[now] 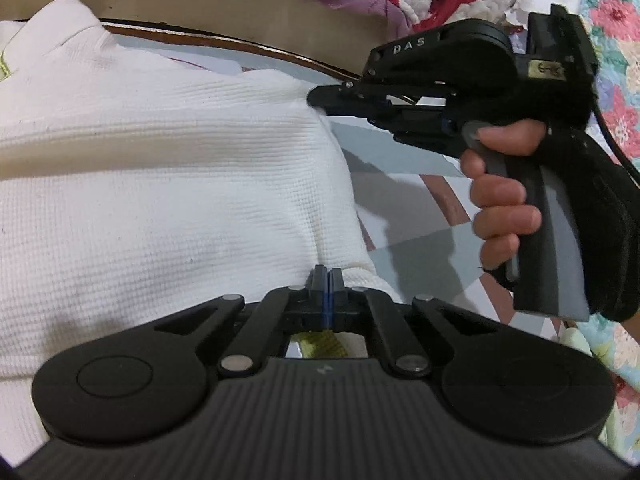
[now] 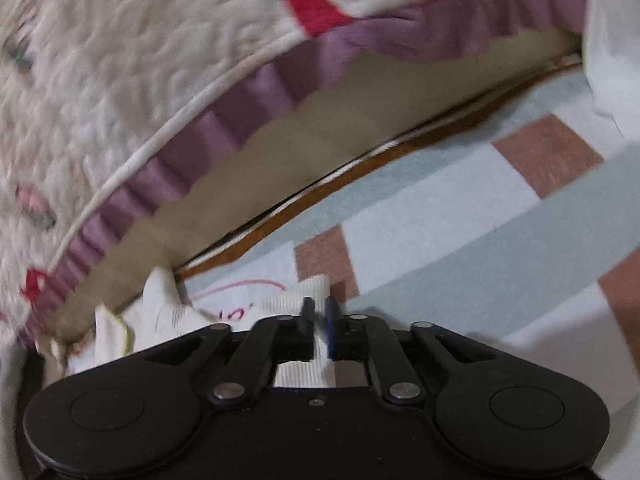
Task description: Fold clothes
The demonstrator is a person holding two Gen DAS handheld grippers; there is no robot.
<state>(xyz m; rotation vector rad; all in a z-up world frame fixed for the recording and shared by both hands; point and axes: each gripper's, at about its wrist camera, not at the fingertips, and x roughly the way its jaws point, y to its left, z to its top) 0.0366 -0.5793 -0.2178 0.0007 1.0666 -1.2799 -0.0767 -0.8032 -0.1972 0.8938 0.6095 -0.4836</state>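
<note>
We start at the left gripper (image 1: 327,276): its jaws stand pressed together, blue pads meeting, at the near edge of the white ribbed garment (image 1: 160,168). Whether a fold of cloth is pinched between them we cannot tell, since the tips sit right over the hem. The gripper points forward and downward toward the cloth.

The right gripper (image 2: 320,312) has its jaws a little apart, and a strip of the garment's (image 2: 296,296) white ribbed fabric runs through the gap between them; we cannot tell whether the pads press on it. In the left wrist view this gripper (image 1: 316,98) comes in from the right, its fingers lying nearly level and their tips touching the garment's far right corner. The person's hand (image 1: 504,200) wraps the grey handle with four fingers curled around it, well to the right of the cloth.

The garment lies spread on a bed sheet (image 2: 460,216) checked in pale blue, white and brown. Its long axis runs left to right across the left wrist view, with a fold crease running the same way. The right edge falls from the far corner toward the near hem.

Beyond the sheet, a quilted blanket (image 2: 120,80) with a purple frill and red patches hangs at the far side.
</note>
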